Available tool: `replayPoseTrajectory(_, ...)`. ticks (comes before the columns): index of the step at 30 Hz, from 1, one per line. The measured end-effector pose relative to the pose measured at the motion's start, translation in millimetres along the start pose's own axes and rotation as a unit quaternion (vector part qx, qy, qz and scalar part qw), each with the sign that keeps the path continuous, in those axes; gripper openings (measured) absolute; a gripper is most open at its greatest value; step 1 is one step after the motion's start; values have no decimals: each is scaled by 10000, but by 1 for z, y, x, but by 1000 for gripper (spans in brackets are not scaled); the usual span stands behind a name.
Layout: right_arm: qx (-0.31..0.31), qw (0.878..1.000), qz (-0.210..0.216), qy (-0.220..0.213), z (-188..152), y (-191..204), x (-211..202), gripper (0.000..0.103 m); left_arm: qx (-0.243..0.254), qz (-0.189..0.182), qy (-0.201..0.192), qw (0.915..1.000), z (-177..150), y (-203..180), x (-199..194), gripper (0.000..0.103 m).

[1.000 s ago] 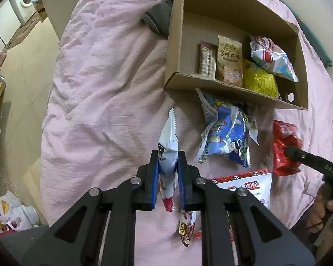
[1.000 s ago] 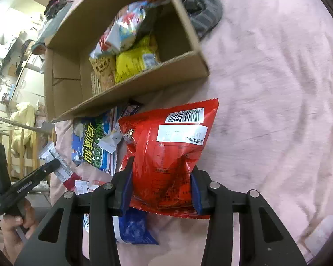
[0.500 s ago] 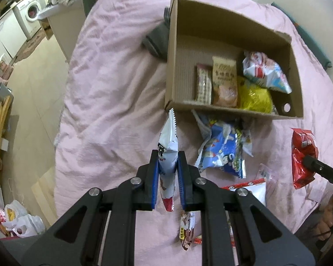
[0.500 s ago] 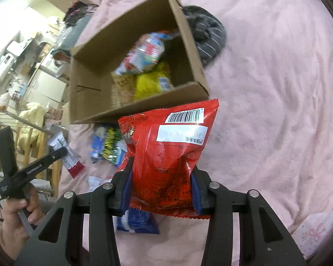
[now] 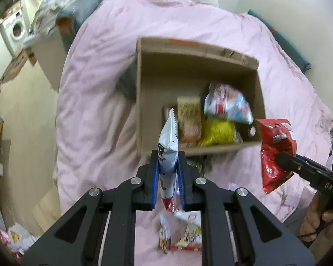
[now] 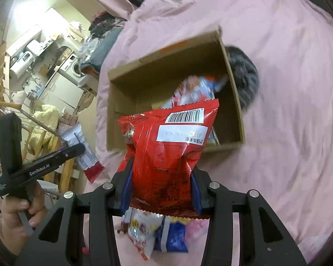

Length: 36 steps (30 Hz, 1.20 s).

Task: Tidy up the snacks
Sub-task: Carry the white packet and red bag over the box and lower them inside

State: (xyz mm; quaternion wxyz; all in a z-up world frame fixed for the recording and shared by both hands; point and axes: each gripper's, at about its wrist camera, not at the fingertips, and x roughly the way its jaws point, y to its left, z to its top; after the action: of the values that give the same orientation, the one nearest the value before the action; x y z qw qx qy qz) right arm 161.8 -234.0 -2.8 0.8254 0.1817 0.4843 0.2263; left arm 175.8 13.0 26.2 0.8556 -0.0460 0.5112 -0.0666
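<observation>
Pink bedding (image 5: 95, 102) carries an open cardboard box (image 5: 144, 102) with snack packs inside. Left view: the left gripper (image 5: 168, 178) clamps a white packet (image 5: 167, 155) above the box's near wall. Right view: the right gripper (image 6: 161, 191) clamps a red bag (image 6: 166, 155) above the box.

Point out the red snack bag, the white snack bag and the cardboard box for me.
red snack bag (image 6: 166, 155), right wrist view, middle of its printed back.
white snack bag (image 5: 167, 153), left wrist view, body just above the gripper.
cardboard box (image 5: 157, 77), left wrist view, bare inner wall.
</observation>
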Motion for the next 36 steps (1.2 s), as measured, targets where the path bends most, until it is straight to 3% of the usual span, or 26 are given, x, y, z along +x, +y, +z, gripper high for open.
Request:
replayPoseTrajectory(11, -248, 9989, 54, -401, 58, 20, 31, 45, 243, 379, -458, 9979, 55, -13, 28, 12)
replayPoseTrajectory(22, -46, 9989, 252, -405, 56, -4, 64, 45, 390, 191, -38, 9990, 50, -12, 82, 12)
replayPoseTrajectory(36, -173, 9994, 299, -24, 51, 4, 99, 46, 231, 148, 68, 9996, 42, -1, 89, 13)
